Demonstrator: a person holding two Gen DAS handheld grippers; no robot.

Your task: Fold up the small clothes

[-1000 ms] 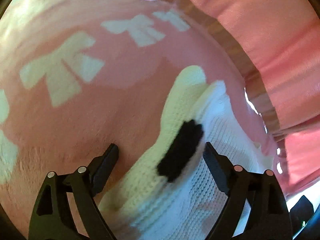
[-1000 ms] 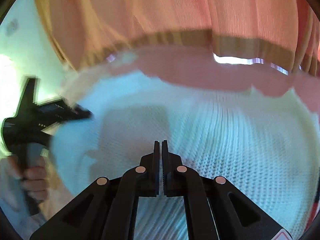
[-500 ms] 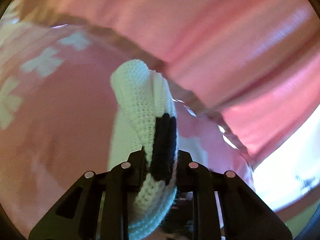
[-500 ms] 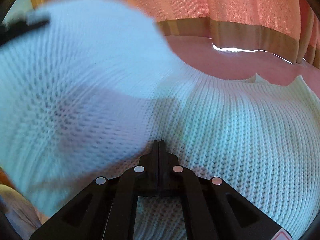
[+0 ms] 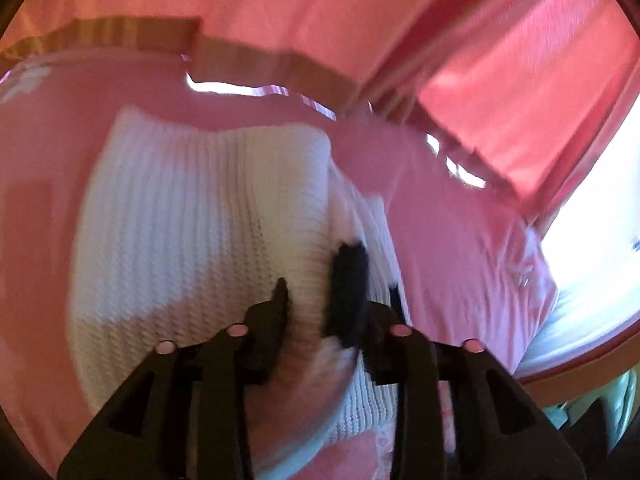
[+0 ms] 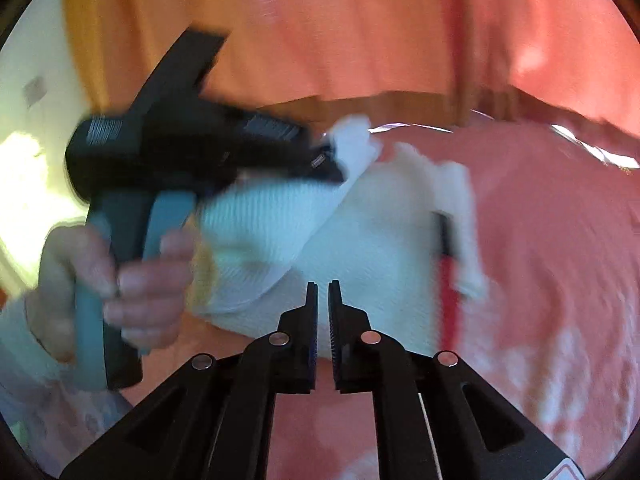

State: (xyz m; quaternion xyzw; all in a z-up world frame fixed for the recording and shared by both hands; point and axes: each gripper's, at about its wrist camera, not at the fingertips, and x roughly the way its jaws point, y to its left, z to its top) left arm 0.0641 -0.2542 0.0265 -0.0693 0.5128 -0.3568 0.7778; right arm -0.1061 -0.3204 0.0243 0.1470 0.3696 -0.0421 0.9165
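A small white knit garment (image 5: 192,208) with a black patch (image 5: 348,284) lies on a pink blanket (image 5: 460,248). My left gripper (image 5: 336,300) is shut on a fold of it by the black patch and holds that fold over the rest of the garment. In the right wrist view the left gripper (image 6: 332,160) pinches the raised corner of the white garment (image 6: 360,248). My right gripper (image 6: 323,292) hangs just above the garment's near edge, its fingers a narrow gap apart with nothing between them.
Pink curtains (image 5: 500,80) hang behind the bed, with a wooden band (image 5: 120,36) below them. The pink blanket (image 6: 560,280) has white bow prints (image 5: 28,80). A bright window or wall (image 5: 600,200) lies at the right. A hand (image 6: 132,280) grips the left gripper's teal handle.
My left gripper closed on the garment's edge, lifted it and carried it over the garment. My right gripper drew back off the knit and parted slightly.
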